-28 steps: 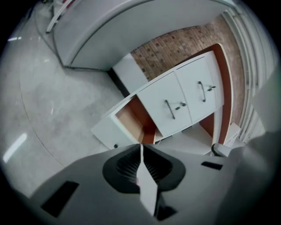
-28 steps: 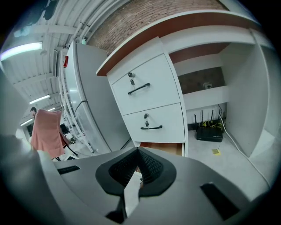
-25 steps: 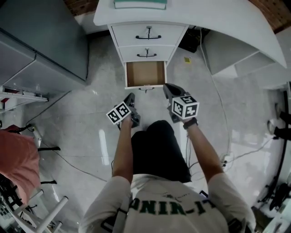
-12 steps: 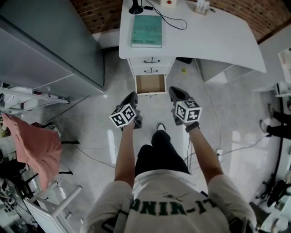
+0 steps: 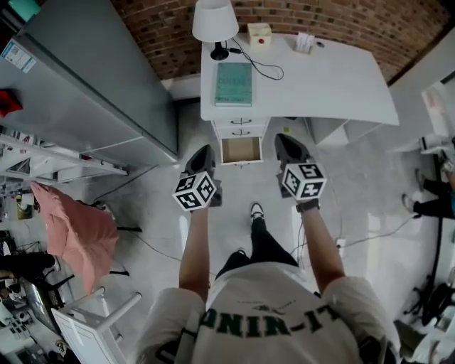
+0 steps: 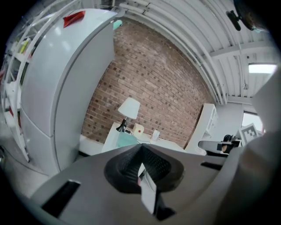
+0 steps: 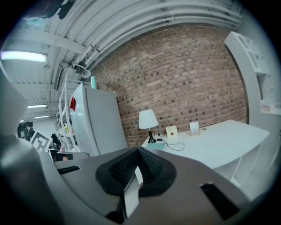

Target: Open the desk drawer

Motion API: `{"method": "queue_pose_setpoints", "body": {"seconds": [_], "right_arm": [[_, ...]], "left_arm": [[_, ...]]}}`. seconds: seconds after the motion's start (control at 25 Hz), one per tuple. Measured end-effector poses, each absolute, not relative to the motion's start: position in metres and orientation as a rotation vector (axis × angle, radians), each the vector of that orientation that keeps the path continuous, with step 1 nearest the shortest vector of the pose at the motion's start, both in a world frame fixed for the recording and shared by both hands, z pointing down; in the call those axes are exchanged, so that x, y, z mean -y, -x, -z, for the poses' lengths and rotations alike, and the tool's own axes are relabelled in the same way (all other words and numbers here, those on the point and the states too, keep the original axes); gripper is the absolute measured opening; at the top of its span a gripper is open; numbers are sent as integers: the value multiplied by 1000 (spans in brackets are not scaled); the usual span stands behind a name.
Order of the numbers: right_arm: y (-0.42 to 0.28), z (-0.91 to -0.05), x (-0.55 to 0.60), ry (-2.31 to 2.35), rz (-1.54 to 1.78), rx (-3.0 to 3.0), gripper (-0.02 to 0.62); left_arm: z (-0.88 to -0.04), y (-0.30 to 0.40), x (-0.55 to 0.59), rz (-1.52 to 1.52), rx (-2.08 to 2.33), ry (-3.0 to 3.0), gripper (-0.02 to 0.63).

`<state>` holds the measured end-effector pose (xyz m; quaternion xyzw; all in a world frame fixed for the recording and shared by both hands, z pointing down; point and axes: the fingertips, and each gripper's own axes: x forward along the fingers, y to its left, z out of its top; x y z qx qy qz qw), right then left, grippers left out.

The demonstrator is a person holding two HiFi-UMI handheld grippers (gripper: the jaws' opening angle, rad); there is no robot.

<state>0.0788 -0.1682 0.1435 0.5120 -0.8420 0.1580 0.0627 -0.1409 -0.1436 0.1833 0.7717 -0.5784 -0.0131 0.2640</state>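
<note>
A white desk [image 5: 334, 78] stands against a brick wall, with a stack of drawers under its left end. The bottom drawer [image 5: 240, 151] is pulled out and shows an empty brown inside; the two drawers above it [image 5: 240, 126] are closed. My left gripper [image 5: 202, 152] and right gripper [image 5: 287, 141] are held high in the air, well above the floor, either side of the drawer in the head view and touching nothing. In the left gripper view the left gripper [image 6: 141, 148] has its jaws shut and empty. The right gripper [image 7: 137, 152] is also shut and empty.
On the desk are a white lamp [image 5: 214, 20], a teal book [image 5: 234, 84], a small box [image 5: 260, 34] and a black cable. A tall grey cabinet [image 5: 99, 85] stands left. A pink cloth [image 5: 70, 229] hangs at lower left. Cables lie on the floor [image 5: 370, 227].
Both grippers have risen far above the floor, and the head camera with them, so the desk looks smaller. The left gripper has rolled. The bottom drawer stays open.
</note>
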Motion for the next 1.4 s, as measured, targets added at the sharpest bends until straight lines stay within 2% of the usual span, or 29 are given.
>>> {"method": "queue_pose_setpoints", "body": {"seconds": [0.32, 0.48, 1.4], "right_arm": [[-90, -49, 155, -1674, -252, 2589, 2], [-97, -27, 149, -1719, -187, 2579, 2], [-126, -35, 138, -1735, -149, 2530, 2]], "left_arm": [[-67, 149, 135, 8, 1775, -2301, 2], [-39, 145, 129, -53, 1855, -2380, 2], [-47, 111, 119, -202, 1947, -2411, 2]]}}
